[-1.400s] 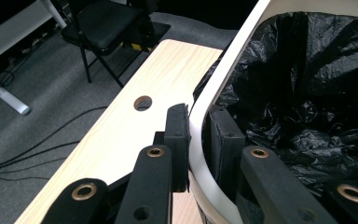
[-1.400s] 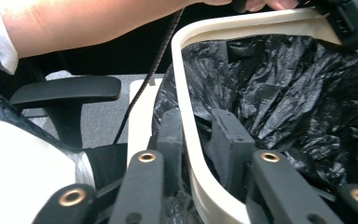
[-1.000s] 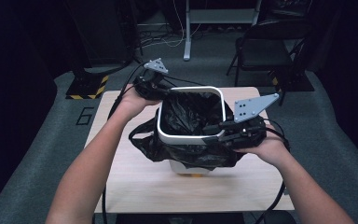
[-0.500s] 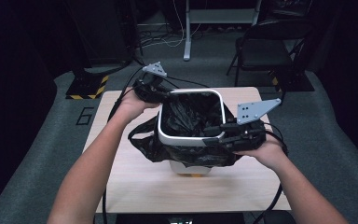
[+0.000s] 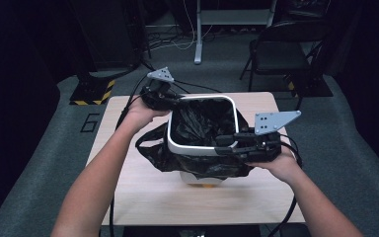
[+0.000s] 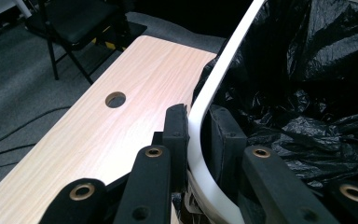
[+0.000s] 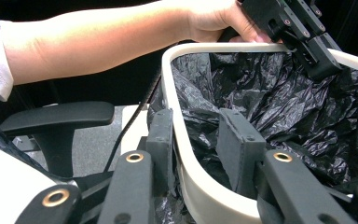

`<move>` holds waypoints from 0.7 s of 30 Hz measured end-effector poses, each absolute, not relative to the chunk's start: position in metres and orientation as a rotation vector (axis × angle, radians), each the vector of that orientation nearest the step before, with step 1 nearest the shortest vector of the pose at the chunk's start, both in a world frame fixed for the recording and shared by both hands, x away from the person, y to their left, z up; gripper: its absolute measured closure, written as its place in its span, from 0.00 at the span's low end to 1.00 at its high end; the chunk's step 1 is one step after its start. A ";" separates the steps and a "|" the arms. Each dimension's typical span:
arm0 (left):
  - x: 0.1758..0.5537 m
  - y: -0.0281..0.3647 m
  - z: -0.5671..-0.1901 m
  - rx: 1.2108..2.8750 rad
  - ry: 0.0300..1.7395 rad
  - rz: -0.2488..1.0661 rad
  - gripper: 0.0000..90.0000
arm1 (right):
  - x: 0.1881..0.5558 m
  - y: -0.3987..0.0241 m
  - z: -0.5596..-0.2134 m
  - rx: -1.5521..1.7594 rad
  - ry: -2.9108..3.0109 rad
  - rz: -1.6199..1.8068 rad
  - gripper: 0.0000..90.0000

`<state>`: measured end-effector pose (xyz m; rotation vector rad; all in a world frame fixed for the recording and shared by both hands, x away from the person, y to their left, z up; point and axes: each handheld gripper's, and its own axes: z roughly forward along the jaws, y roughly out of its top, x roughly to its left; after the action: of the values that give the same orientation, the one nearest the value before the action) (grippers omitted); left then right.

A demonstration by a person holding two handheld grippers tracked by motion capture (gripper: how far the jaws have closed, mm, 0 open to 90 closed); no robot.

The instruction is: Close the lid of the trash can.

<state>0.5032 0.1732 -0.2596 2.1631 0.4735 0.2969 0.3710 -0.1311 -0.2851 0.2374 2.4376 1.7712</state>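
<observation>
High view first: a white bin with a rounded square rim stands near the middle of the pale wooden table, lined with a black bag whose loose plastic spills over the rim and bunches down the outside on the near and left sides. The left claw sits at the bin's far left corner, and in the left gripper view its two pads straddle the white rim, one outside, one inside against the crumpled bag; it is nearly closed and pinches the rim with liner between. The right claw comes in level from the right at the bin's near right edge. In the right gripper view its pads likewise stand either side of the rim, the outer one close against it, the inner one over the bag inside, partly closed around both. Across the bin in that view, the other hand and its claw grip the opposite rim. Beyond the table, a dark chair stands on grey carpet.
</observation>
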 end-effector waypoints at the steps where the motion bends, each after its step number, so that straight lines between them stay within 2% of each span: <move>1: 0.503 0.173 -0.260 2.164 0.475 0.298 0.86 | 0.370 -0.131 -0.285 0.240 2.435 1.771 0.72; 6: 0.501 0.173 -0.259 2.180 0.488 0.341 0.80 | 0.367 -0.129 -0.284 0.264 2.437 1.741 0.71; 8: 0.501 0.173 -0.258 2.180 0.512 0.353 0.74 | 0.367 -0.128 -0.283 0.274 2.443 1.729 0.70; 10: 0.502 0.173 -0.257 2.186 0.538 0.378 0.64 | 0.367 -0.128 -0.281 0.281 2.463 1.719 0.68; 13: 0.498 0.174 -0.253 2.184 0.528 0.391 0.59 | 0.366 -0.126 -0.276 0.291 2.500 1.714 0.62; 15: 0.493 0.175 -0.246 2.166 0.518 0.397 0.53 | 0.363 -0.127 -0.270 0.262 2.487 1.718 0.61; 21: 0.480 0.184 -0.236 2.133 0.512 0.388 0.45 | 0.365 -0.138 -0.254 0.276 2.424 1.751 0.58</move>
<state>0.4799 0.1841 -0.2359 2.1330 0.5118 0.3877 0.3652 -0.1382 -0.2544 0.2756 2.4242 1.7510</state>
